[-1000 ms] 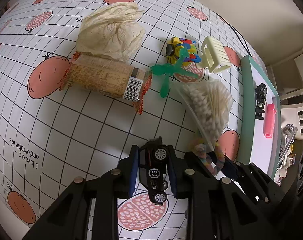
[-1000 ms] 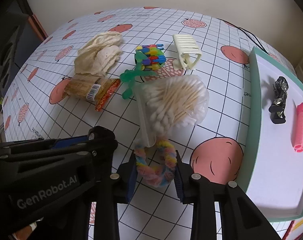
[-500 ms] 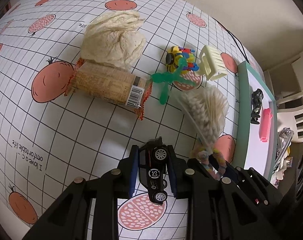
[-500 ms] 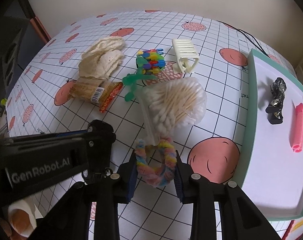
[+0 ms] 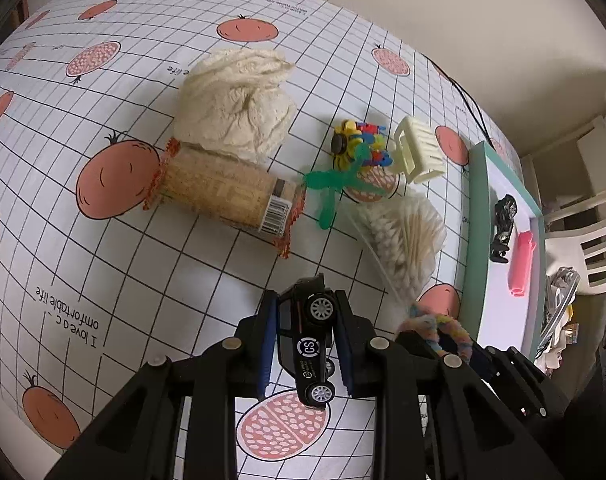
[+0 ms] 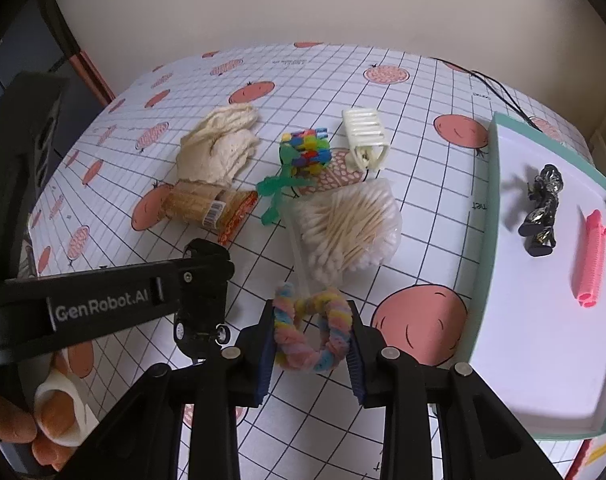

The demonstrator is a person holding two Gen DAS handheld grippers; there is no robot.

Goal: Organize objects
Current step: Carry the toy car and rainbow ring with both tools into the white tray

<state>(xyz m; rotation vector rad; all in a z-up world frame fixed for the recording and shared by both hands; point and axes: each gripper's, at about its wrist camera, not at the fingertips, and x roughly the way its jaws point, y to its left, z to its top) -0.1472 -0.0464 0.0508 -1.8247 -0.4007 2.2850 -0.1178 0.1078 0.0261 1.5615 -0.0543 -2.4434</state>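
My left gripper [image 5: 305, 320] is shut on a black toy car [image 5: 309, 336], held above the tomato-print tablecloth. A pastel rainbow chenille ring [image 6: 311, 330] is clamped in my right gripper [image 6: 311, 336], which is shut on it and lifted off the cloth. To the right lies a white tray with a teal rim [image 6: 483, 240] holding a black figure [image 6: 541, 210] and a pink roller [image 6: 589, 258]. On the cloth lie a bag of cotton swabs [image 6: 347, 228], a cream cloth [image 6: 217, 148], a cracker pack [image 6: 207, 208], a colourful block toy [image 6: 305, 152], a green figure [image 6: 275, 192] and a cream hair claw [image 6: 365, 138].
The left gripper's arm [image 6: 103, 304] crosses the lower left of the right wrist view, with a person's hand [image 6: 43, 420] below it. A black cable [image 6: 499, 92] runs behind the tray. Bare cloth [image 5: 103, 280] spreads near the printed text at the left.
Both grippers have risen and pulled back from the table with the car and the ring held; the objects on the cloth look smaller and have not moved.
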